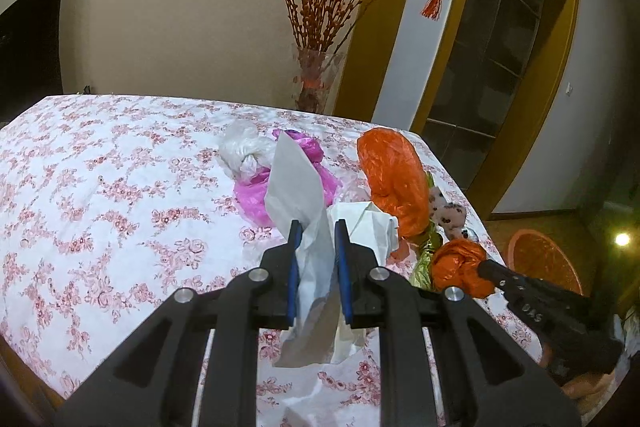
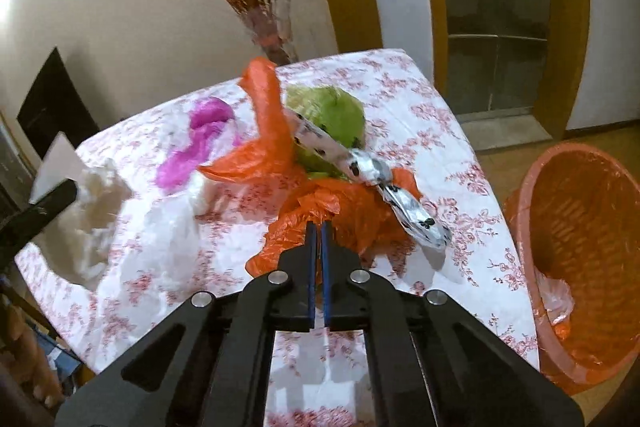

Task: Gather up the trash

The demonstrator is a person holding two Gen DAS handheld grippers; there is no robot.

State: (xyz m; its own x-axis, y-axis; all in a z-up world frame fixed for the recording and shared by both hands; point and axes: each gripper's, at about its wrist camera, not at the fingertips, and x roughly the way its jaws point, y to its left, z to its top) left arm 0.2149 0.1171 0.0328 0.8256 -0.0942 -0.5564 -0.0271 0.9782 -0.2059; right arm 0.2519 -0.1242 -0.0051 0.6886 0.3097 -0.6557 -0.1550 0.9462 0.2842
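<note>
My left gripper [image 1: 315, 227] is shut on a white paper tissue [image 1: 296, 187] and holds it above the floral tablecloth [image 1: 100, 187]. My right gripper [image 2: 319, 225] is shut on a crumpled orange plastic bag [image 2: 344, 211]; it also shows in the left wrist view [image 1: 460, 267]. A second orange bag [image 1: 394, 179], a pink bag [image 1: 256, 191], a clear white bag [image 1: 240, 147], a green wrapper [image 2: 332, 115] and a silver spotted wrapper [image 2: 360, 163] lie on the table. An orange waste basket [image 2: 576, 259] stands on the floor to the right of the table.
A glass vase with red branches [image 1: 314, 79] stands behind the table's far edge. A doorway with a yellow frame [image 1: 500, 67] is at the right. The table's right edge [image 2: 508, 227] runs beside the basket.
</note>
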